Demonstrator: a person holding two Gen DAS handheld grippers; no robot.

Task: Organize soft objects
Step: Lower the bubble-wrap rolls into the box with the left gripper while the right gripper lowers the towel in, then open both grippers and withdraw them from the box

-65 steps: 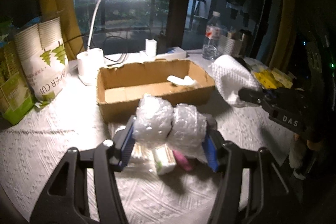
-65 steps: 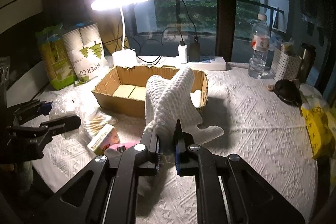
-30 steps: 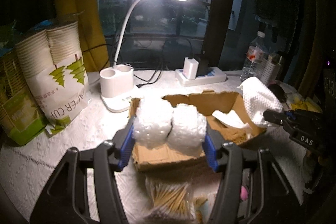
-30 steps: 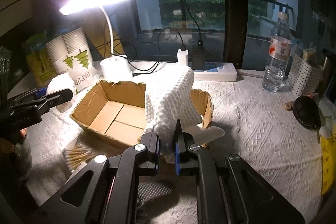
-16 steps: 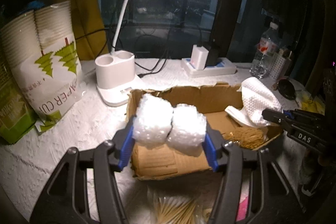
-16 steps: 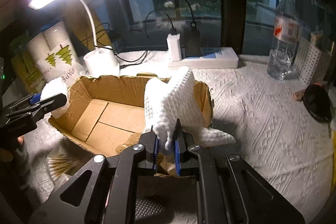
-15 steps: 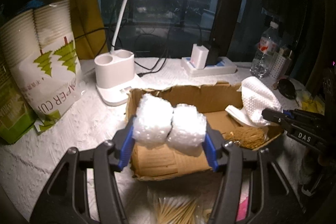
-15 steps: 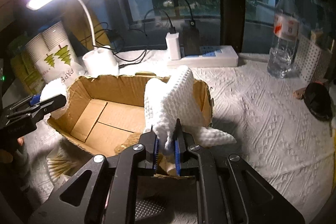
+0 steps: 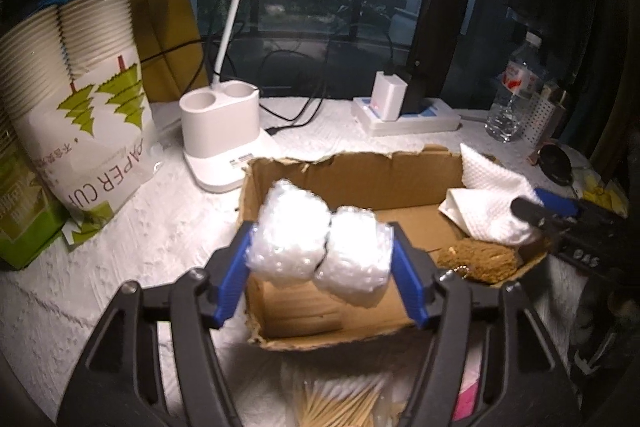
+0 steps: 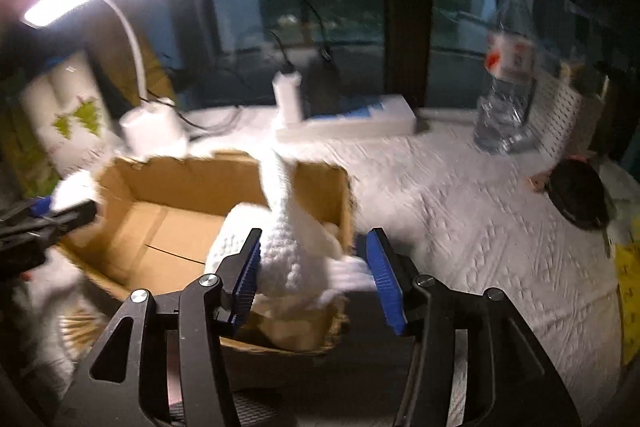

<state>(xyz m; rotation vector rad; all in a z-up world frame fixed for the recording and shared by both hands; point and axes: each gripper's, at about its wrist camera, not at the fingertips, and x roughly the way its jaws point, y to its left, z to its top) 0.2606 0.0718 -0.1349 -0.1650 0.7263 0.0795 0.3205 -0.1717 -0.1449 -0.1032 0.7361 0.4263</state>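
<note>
**Two black grippers with blue finger pads**

The left gripper [image 9: 320, 259] has a black frame with large triangular openings in each arm. Each of its fingers [image 9: 232, 275] carries a blue pad on the inner side. Small silver screws sit on the joints of the frame.

The right gripper [image 10: 314, 275] is of the same build: matte black arms with triangular cut-outs and round silver screws near the knuckles. The pads [image 10: 382, 279] are blue and ribbed, with fine ridges along the inner face. In the left wrist view, the side of the right gripper shows pale letters, which look like "DAS" upside down.
</note>
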